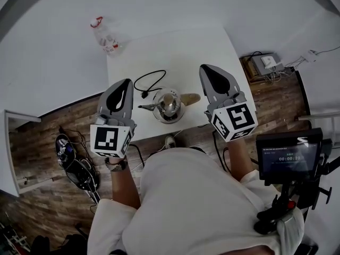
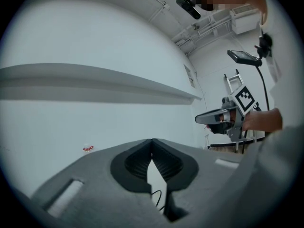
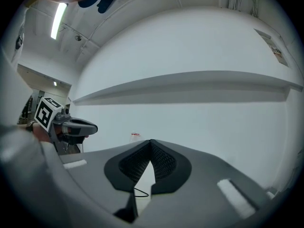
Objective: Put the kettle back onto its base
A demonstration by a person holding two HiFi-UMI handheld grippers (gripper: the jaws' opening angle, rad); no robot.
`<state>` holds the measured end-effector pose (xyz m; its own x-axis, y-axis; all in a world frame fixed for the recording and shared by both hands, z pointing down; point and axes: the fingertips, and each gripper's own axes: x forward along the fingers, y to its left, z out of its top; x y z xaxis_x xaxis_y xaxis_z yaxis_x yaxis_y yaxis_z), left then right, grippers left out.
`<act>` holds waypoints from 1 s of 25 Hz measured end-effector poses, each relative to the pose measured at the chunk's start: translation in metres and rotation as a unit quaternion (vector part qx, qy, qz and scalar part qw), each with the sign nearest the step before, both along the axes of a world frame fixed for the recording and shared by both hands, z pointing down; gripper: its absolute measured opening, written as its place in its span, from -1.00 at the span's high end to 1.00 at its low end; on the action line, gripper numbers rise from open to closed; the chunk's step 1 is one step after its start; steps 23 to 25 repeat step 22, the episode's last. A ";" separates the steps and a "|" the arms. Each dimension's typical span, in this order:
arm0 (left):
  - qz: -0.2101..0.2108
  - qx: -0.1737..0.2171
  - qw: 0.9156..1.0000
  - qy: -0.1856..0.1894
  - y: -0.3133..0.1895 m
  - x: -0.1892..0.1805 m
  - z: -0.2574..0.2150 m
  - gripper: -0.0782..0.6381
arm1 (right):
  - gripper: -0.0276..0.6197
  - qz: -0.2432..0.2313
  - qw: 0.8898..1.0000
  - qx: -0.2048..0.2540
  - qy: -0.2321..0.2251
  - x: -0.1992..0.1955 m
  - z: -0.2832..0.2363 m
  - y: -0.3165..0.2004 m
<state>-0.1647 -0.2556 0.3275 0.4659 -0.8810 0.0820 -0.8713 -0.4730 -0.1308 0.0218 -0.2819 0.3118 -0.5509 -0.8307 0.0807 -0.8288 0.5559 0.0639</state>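
Note:
A shiny metal kettle (image 1: 168,105) with a wooden handle (image 1: 190,98) stands near the front edge of the white table (image 1: 186,52), spout to the left. A ring under it may be its base; I cannot tell. A black cord (image 1: 150,81) coils just behind it. My left gripper (image 1: 129,82) hovers to the kettle's left and my right gripper (image 1: 204,67) to its right, both held up and apart from it. In the left gripper view the left gripper (image 2: 152,141) has its tips touching, with nothing between. The right gripper (image 3: 151,141) is likewise shut and empty.
A clear plastic bottle (image 1: 106,36) with a red cap lies at the table's far left corner. A monitor on a stand (image 1: 289,155) is at my right. A box with cables (image 1: 268,62) sits on the wooden floor to the right, and dark gear (image 1: 74,163) to the left.

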 end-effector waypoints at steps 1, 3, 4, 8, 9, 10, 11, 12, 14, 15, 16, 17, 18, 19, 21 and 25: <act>0.000 0.002 1.000 0.001 0.000 -0.001 -0.002 0.76 | 0.91 0.001 1.000 0.002 0.002 0.000 -0.001 0.000; -0.001 0.002 1.000 0.002 0.000 -0.001 -0.002 0.76 | 0.91 0.002 1.000 0.002 0.007 -0.001 0.000 -0.001; -0.002 0.001 1.000 0.002 -0.001 -0.001 -0.001 0.76 | 0.91 0.002 1.000 0.001 0.008 -0.002 0.001 -0.001; -0.003 -0.007 1.000 0.005 -0.003 0.001 0.004 0.76 | 0.91 0.001 1.000 -0.003 0.008 -0.006 0.003 -0.001; -0.002 -0.008 1.000 0.005 -0.003 0.002 0.005 0.76 | 0.91 0.001 1.000 -0.004 0.008 -0.006 0.004 -0.001; -0.002 -0.009 1.000 0.006 -0.003 0.003 0.006 0.76 | 0.91 0.002 1.000 -0.006 0.009 -0.006 0.006 -0.002; -0.001 -0.010 1.000 0.006 -0.003 0.003 0.007 0.76 | 0.91 0.002 1.000 -0.007 0.010 -0.005 0.007 -0.002; 0.000 -0.011 1.000 0.006 -0.004 0.004 0.008 0.76 | 0.91 0.003 1.000 -0.009 0.011 -0.005 0.009 -0.002; 0.001 -0.014 1.000 0.008 -0.004 0.005 0.010 0.76 | 0.91 0.004 1.000 -0.012 0.012 -0.004 0.011 -0.002; 0.002 -0.015 1.000 0.009 -0.004 0.005 0.011 0.76 | 0.91 0.004 1.000 -0.014 0.013 -0.004 0.012 -0.003; 0.002 -0.017 1.000 0.010 -0.004 0.006 0.012 0.76 | 0.91 0.005 1.000 -0.015 0.014 -0.003 0.013 -0.003; 0.003 -0.018 1.000 0.010 -0.005 0.007 0.013 0.76 | 0.91 0.005 1.000 -0.016 0.015 -0.003 0.014 -0.003; 0.004 -0.019 1.000 0.010 -0.005 0.007 0.014 0.76 | 0.91 0.006 1.000 -0.017 0.016 -0.003 0.015 -0.003; 0.006 -0.020 1.000 0.010 -0.006 0.008 0.014 0.76 | 0.91 0.007 1.000 -0.018 0.018 -0.002 0.015 -0.004; 0.009 -0.022 1.000 0.009 -0.006 0.010 0.015 0.76 | 0.91 0.009 1.000 -0.020 0.019 0.000 0.017 -0.005; 0.010 -0.023 1.000 0.009 -0.006 0.011 0.015 0.76 | 0.91 0.011 1.000 -0.021 0.020 0.001 0.017 -0.005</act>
